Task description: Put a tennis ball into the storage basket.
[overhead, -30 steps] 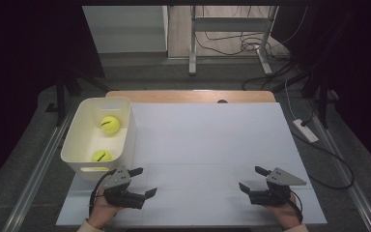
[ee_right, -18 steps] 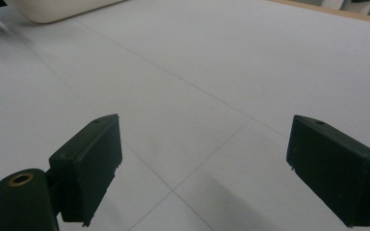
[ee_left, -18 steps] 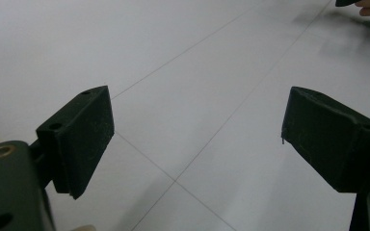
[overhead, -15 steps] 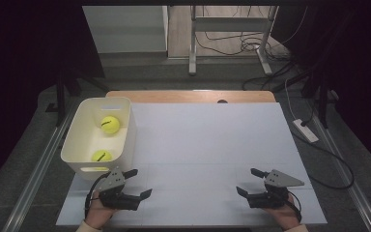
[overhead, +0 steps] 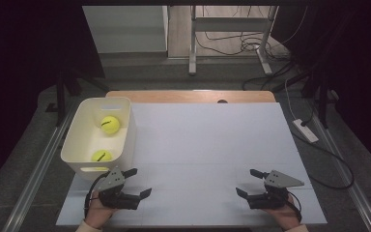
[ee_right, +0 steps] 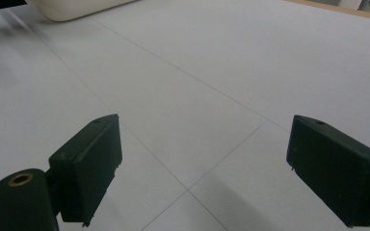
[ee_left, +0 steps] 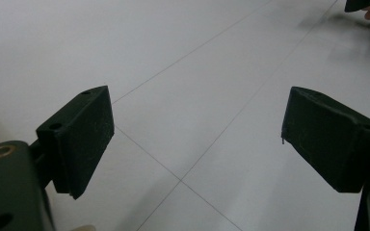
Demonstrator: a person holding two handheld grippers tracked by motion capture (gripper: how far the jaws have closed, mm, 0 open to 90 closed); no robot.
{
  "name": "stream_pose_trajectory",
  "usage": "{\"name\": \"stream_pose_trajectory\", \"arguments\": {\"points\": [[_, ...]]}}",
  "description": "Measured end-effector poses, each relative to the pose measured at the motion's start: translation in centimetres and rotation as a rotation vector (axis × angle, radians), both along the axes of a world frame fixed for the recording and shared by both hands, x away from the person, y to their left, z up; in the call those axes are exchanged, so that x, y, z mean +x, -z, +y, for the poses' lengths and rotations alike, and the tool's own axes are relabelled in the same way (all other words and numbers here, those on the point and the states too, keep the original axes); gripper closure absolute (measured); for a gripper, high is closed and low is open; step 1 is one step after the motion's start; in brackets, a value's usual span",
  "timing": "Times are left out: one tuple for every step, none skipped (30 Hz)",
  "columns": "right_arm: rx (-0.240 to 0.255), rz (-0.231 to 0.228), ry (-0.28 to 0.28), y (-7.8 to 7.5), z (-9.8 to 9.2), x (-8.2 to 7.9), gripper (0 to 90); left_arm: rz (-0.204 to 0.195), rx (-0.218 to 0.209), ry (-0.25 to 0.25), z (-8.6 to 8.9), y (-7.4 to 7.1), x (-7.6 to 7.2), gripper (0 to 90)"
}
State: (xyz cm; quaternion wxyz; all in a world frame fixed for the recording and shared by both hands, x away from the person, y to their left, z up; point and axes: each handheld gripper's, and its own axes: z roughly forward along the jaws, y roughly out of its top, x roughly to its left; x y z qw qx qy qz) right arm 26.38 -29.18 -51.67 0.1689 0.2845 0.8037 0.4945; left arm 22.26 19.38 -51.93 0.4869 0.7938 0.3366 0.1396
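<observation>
The white surface (overhead: 207, 145) takes up the middle of the high view, a broad pale sheet crossed by thin seam lines, with a strip of wooden edge along its far side. On its left edge, in the left middle of the frame, stands the cream bin (overhead: 79, 140), upright, its near wall just above my left claw. The same bin (ee_right: 72, 8) sits at the top left corner of the right claw's own view, far off across the sheet.

Inside the bin lie two tennis balls. The far tennis ball (overhead: 110, 124) rests toward the upper part of the bin, and the near tennis ball (overhead: 101, 156) lies lower in the frame, close to the near wall; the two are apart, not touching.

My left claw (overhead: 138, 182) is at the lower left of the high view, low over the surface just beside the bin's near corner, pointing toward the right of the frame. Its jaws stand wide with nothing between them; in its own view (ee_left: 192, 139) only bare white sheet shows in the gap.

My right claw (overhead: 249, 182) is at the lower right, well apart from the bin and the balls, pointing toward the left of the frame. Its jaws stand wide too, and its own view (ee_right: 202, 163) has only bare sheet between the pads. Neither claw touches the bin or a ball.
</observation>
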Motion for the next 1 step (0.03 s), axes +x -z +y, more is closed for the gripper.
{"name": "stream_pose_trajectory", "arguments": {"points": [[0.0, 0.001, 0.0, 0.01, -0.01, 0.0, 12.6, 0.0, 0.0, 0.0, 0.0, 0.0, 0.0, 11.8]]}}
